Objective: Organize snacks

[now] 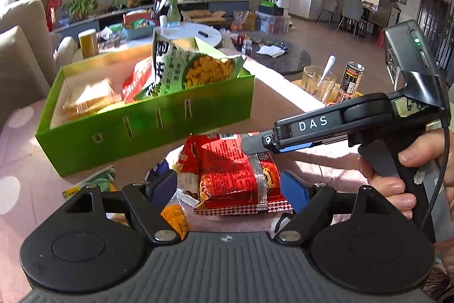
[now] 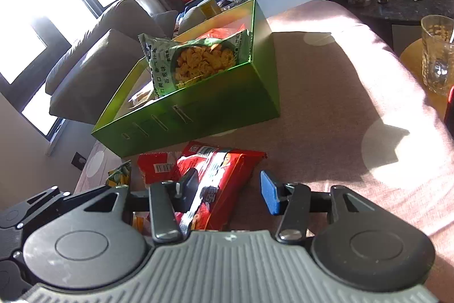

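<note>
The printed text on the red snack packet (image 1: 227, 175) was too small to read. The yellow packet (image 1: 176, 217) under it was mostly hidden by the left gripper (image 1: 227, 186). The contents at the left of the green box (image 1: 142, 129) were blurred by sun glare. The drinking glass (image 2: 438, 53) was cut off by the right wrist picture's edge.

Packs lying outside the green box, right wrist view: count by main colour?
red packs: 2
green-and-yellow pack: 1
orange pack, mostly hidden: 1
Total: 4 visible
</note>
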A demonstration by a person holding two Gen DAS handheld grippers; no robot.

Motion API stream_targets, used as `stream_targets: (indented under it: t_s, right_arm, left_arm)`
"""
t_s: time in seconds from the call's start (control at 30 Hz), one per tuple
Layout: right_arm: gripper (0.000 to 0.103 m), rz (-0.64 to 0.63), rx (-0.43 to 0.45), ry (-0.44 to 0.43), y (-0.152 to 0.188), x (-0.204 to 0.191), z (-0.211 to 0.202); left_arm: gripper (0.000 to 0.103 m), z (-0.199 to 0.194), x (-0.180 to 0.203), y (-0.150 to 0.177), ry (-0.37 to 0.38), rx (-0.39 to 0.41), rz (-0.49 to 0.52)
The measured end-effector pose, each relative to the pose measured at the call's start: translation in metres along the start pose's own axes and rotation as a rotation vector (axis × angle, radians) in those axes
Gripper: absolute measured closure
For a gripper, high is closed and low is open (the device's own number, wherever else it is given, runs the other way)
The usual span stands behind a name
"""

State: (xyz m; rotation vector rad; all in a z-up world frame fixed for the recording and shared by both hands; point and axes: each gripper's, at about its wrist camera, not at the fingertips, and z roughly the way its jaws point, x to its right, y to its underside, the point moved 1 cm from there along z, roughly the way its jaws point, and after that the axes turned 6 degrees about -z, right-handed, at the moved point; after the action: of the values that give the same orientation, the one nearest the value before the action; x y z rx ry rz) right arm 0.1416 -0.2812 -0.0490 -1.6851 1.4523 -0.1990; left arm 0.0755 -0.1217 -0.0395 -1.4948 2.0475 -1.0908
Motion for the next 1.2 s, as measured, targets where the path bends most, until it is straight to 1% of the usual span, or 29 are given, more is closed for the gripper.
stream_targets:
  t_s: [0.27, 0.53, 0.57, 0.7, 0.8, 0.93, 1.07, 1.13, 1.17, 1.2]
  right_arm:
    - [0.053, -0.019, -0.009, -0.015, -0.001, -0.001, 0.007]
    - [0.053, -0.022, -0.004, -0.027, -0.002, 0.000, 0.008]
    - [0.053, -0.024, -0.003, -0.028, -0.002, 0.000, 0.008]
    - [0.052, -0.020, -0.003, -0.033, -0.002, 0.001, 0.008]
    - [0.052, -0.018, -0.007, -0.031, -0.002, 0.000, 0.007]
    - [0.052, -0.022, -0.016, -0.022, -0.003, -0.002, 0.005]
    - [0.052, -0.012, -0.032, -0.009, -0.002, -0.004, 0.004]
    - [0.052, -0.007, -0.039, -0.010, 0.000, -0.006, 0.002]
    - [0.052, -0.002, -0.042, -0.013, 0.000, -0.006, 0.002]
    - [0.052, 0.005, -0.045, -0.018, 0.001, -0.007, 0.002]
  left_arm:
    - [0.025, 0.017, -0.006, -0.003, -0.036, -0.018, -0.018]
    - [0.025, 0.031, -0.006, -0.002, -0.025, -0.050, -0.015]
    - [0.026, 0.031, -0.006, -0.002, -0.025, -0.049, -0.013]
    - [0.041, 0.026, -0.003, -0.001, -0.010, -0.045, -0.004]
    - [0.042, 0.022, 0.002, 0.002, 0.017, -0.059, 0.010]
    - [0.042, 0.015, 0.009, 0.005, 0.010, -0.055, 0.057]
    - [0.041, 0.020, 0.002, 0.000, -0.015, -0.051, 0.027]
    - [0.041, 0.024, -0.002, -0.002, -0.004, -0.059, 0.009]
    - [0.043, 0.026, -0.004, -0.003, 0.010, -0.069, 0.000]
    - [0.053, 0.030, -0.005, -0.003, 0.033, -0.085, -0.013]
